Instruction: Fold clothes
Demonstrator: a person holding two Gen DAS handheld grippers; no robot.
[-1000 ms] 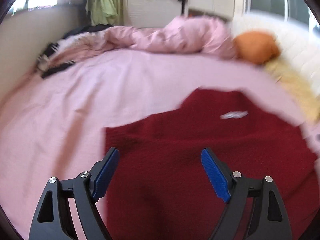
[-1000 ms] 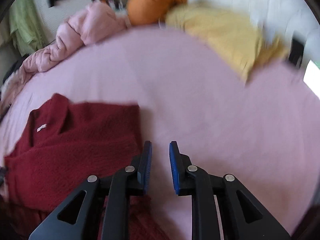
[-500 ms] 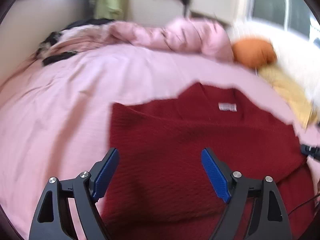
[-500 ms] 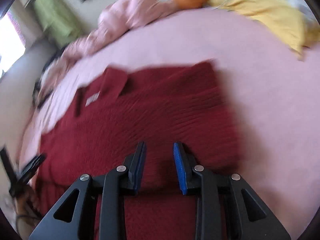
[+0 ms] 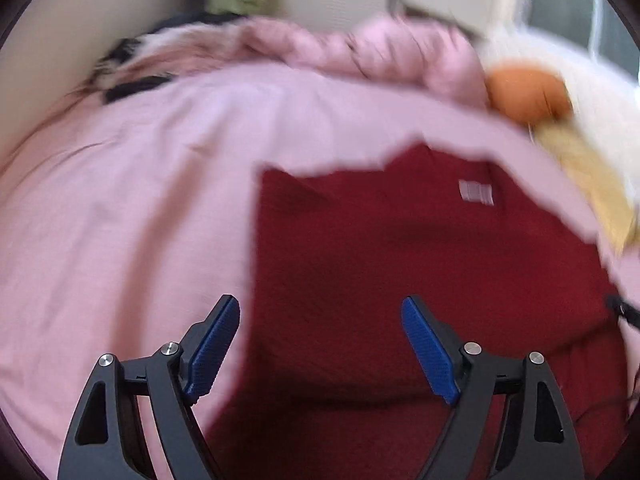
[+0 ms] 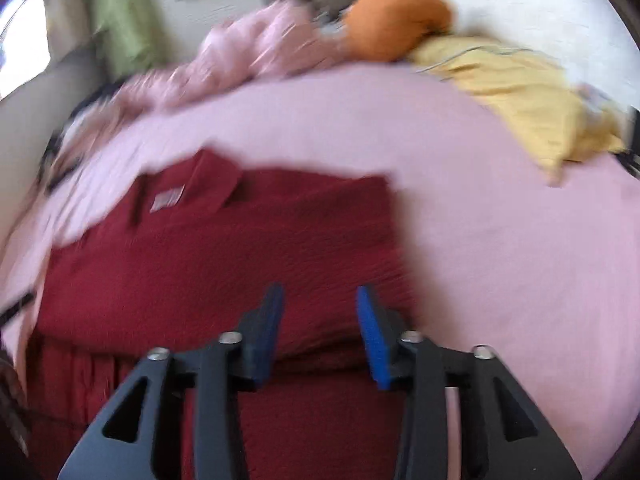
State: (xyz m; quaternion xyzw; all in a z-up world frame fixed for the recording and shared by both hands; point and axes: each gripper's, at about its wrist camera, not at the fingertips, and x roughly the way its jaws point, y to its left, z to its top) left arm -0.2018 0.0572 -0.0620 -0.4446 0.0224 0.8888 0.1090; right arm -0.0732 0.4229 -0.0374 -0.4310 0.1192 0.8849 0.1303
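Note:
A dark red knitted sweater (image 5: 400, 280) lies partly folded on the pink bed sheet (image 5: 120, 220), its white neck label (image 5: 476, 192) facing up. My left gripper (image 5: 320, 340) hovers wide open over the sweater's left edge, nothing between its blue pads. In the right wrist view the same sweater (image 6: 224, 264) fills the lower left, label (image 6: 168, 200) at its collar. My right gripper (image 6: 320, 328) hangs above the sweater's right part near a fold; its jaws are opening and no cloth is pinched between them.
A bunched pink duvet (image 5: 360, 56) lies along the far side of the bed. An orange cushion (image 6: 396, 20) and a yellow cloth (image 6: 520, 92) sit at the far right by a white pillow (image 6: 540, 8). Green clothing (image 6: 120, 28) hangs at the wall.
The right gripper's jaws have spread from nearly shut to partly open and it has swung left over the sweater. The left gripper has come lower and closer to the sweater's left edge, still wide.

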